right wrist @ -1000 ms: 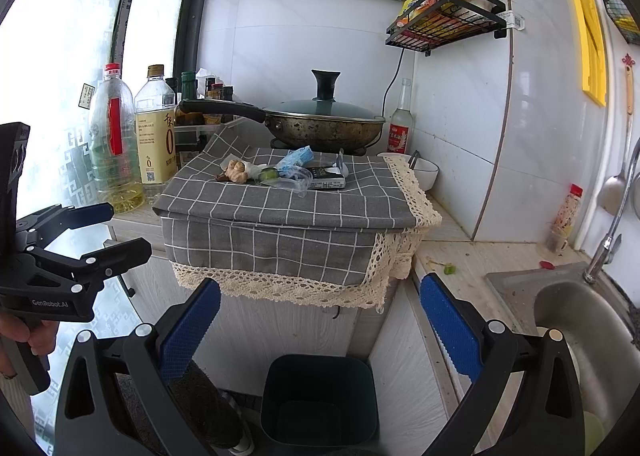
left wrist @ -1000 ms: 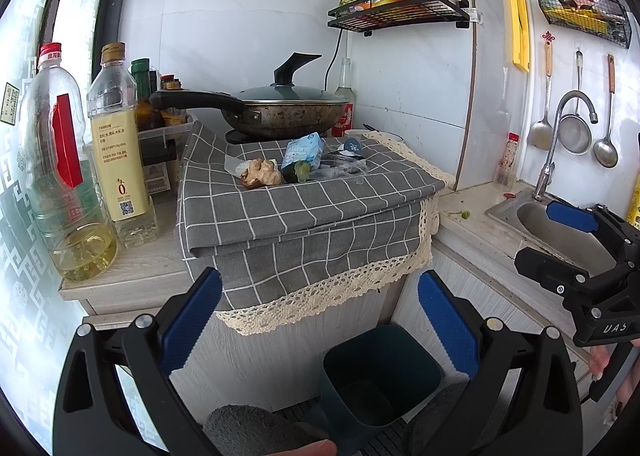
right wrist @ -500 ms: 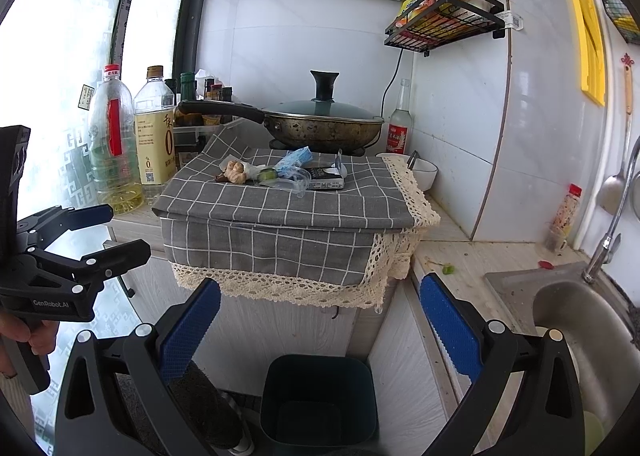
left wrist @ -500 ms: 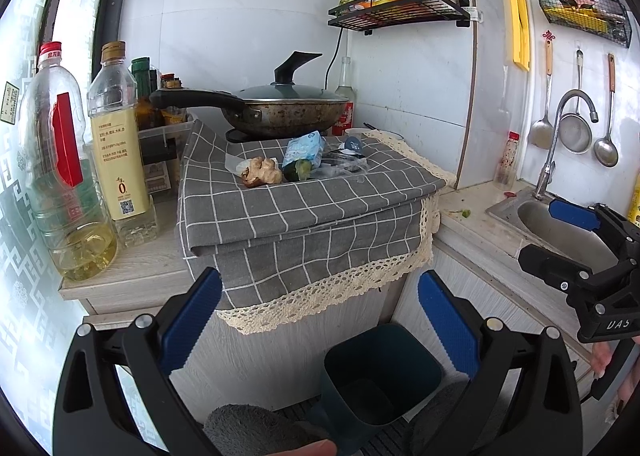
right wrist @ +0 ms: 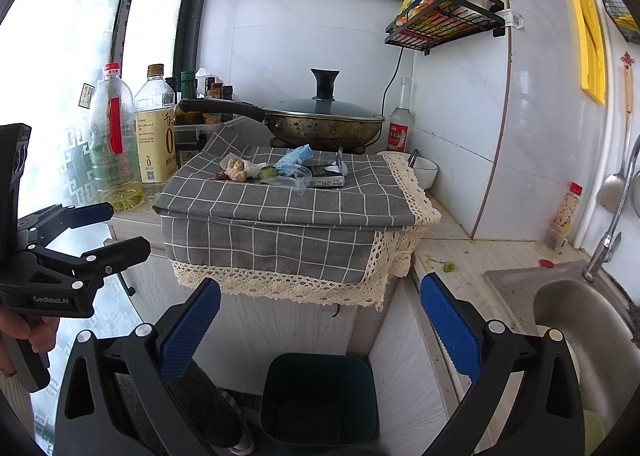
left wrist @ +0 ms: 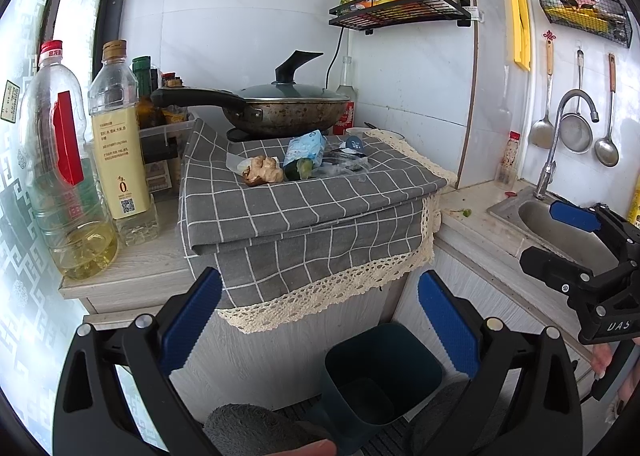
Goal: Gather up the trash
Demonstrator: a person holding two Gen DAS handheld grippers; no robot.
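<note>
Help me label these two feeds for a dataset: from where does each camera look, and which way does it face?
Left wrist: sits on the left gripper, facing the grey cloth and wok; its open fingers, the right gripper show.
Right wrist: sits on the right gripper, facing the same counter from further right; the left gripper and a hand show.
Shared: cloth, wok, dark bin.
</note>
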